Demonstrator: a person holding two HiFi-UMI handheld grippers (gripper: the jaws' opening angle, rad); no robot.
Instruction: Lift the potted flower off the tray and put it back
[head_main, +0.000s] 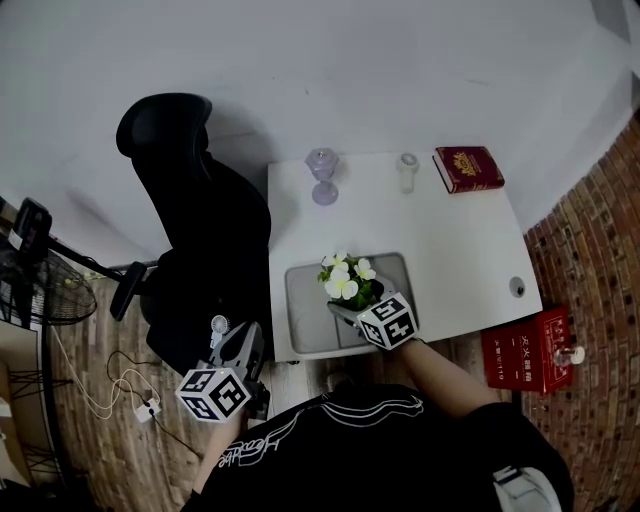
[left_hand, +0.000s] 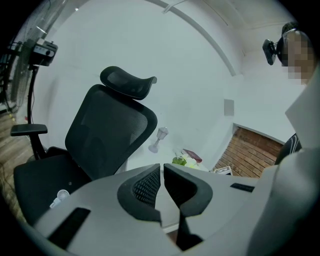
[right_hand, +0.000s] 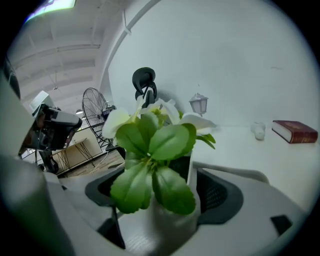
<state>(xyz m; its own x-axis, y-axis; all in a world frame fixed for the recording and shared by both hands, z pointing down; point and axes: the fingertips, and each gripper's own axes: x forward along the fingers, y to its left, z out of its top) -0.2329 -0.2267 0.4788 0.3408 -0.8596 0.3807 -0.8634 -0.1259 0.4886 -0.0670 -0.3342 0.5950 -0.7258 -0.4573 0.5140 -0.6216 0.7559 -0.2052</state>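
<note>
The white table (head_main: 470, 250) carries the grey tray (head_main: 300, 300) at its near edge, within easy reach of the person. The black chair (head_main: 190, 220) stands just left of the tray, clear of the work.

The potted flower (head_main: 348, 280) sits on the right part of the tray. The right gripper (right_hand: 162, 189) reaches in from the tray's near side with its fingers spread wide on either side of the white pot. A dark gap shows on the left side, so the pads seem not to press. I judge the pot rests on the tray by its own weight, either just set down or not yet gripped.

The left gripper (left_hand: 161, 167) hangs off the tray's near left corner, beside the chair. Its fingers are pressed almost together on nothing, so it appears idle.

Beyond the tray's far edge stand a lantern (head_main: 322, 175), a small glass (head_main: 407, 172) and a red book (head_main: 468, 168).

Only the head view shows where the pot stands on the tray. Only the right gripper view shows the slack around the pot, and only the left gripper view shows that its own fingers are empty.
</note>
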